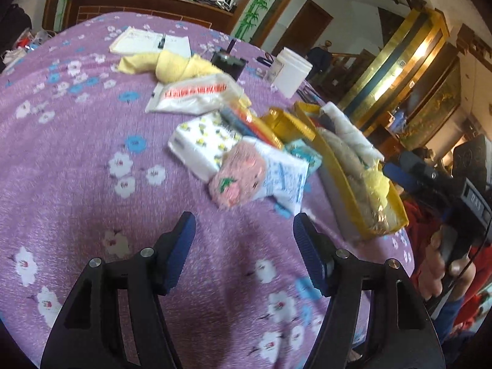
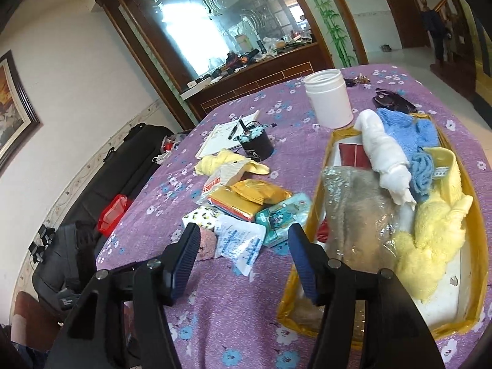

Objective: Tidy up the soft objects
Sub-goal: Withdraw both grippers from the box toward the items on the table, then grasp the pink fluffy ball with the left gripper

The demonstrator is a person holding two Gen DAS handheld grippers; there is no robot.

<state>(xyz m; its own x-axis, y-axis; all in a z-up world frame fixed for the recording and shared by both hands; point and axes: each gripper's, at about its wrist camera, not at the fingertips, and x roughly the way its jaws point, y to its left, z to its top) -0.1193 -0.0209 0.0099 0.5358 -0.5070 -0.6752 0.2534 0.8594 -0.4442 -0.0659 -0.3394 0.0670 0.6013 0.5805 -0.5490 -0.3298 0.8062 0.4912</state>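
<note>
A yellow box (image 2: pixel 479 240) on the purple flowered tablecloth (image 2: pixel 233 313) holds soft things: a yellow towel (image 2: pixel 430 246), a blue cloth (image 2: pixel 406 129), a white rolled cloth (image 2: pixel 384 153) and a grey bagged cloth (image 2: pixel 353 212). The box also shows in the left wrist view (image 1: pixel 347 181). A pile lies left of it: a pink cloth (image 1: pixel 238 175), tissue packs (image 1: pixel 203 143), a yellow cloth (image 1: pixel 172 63). My left gripper (image 1: pixel 244 249) is open and empty, just short of the pink cloth. My right gripper (image 2: pixel 243 261) is open and empty, above the cloth beside the box.
A white jar (image 2: pixel 329 98), a black cup (image 2: pixel 255 144) and a notebook with a pen (image 2: pixel 227 135) stand farther back. The table edge drops off at left toward a black sofa (image 2: pixel 101 178). The right gripper shows in the left wrist view (image 1: pixel 430 178).
</note>
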